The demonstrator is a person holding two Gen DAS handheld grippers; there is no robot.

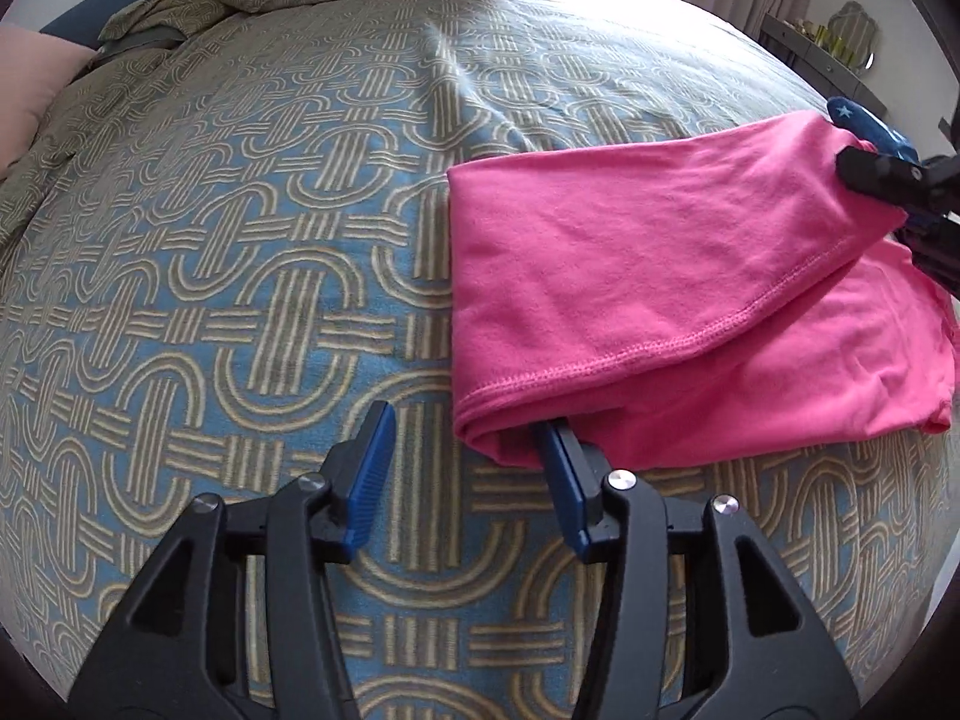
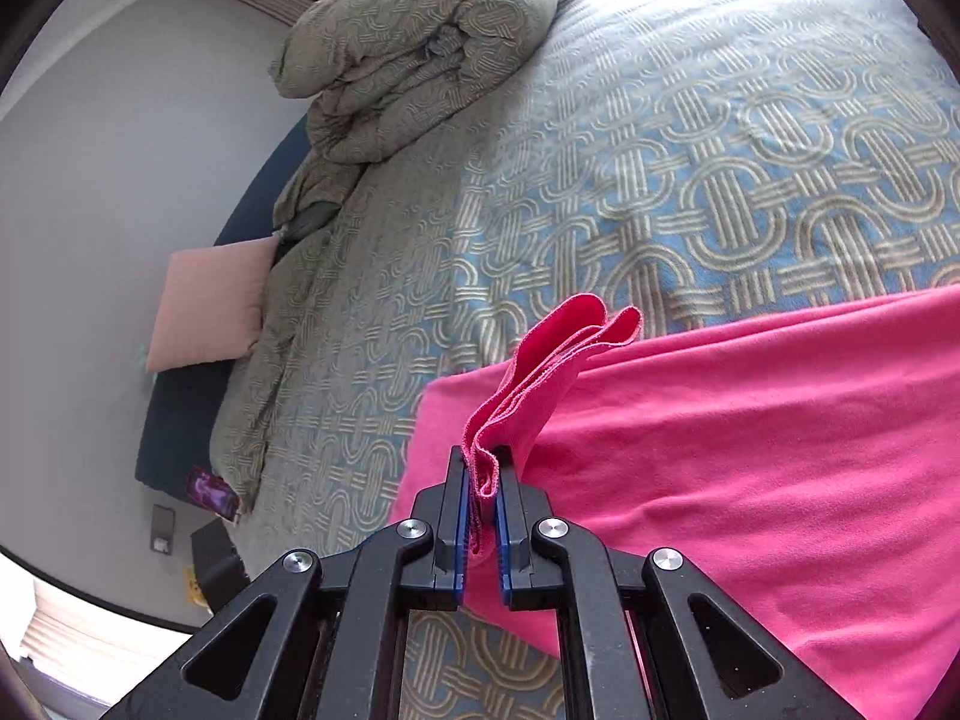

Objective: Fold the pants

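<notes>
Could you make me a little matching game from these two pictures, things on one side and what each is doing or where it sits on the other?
Things:
1. left gripper
2. right gripper
3. pink pants
4. rolled duvet

States:
A. clamped on a bunch of pink fabric
B. heaped at the far end of the bed
C. open, one finger tucked under a fold
D. lying folded on the patterned bedspread

Pairs: 1-C, 2-A, 3-D, 4-B
</notes>
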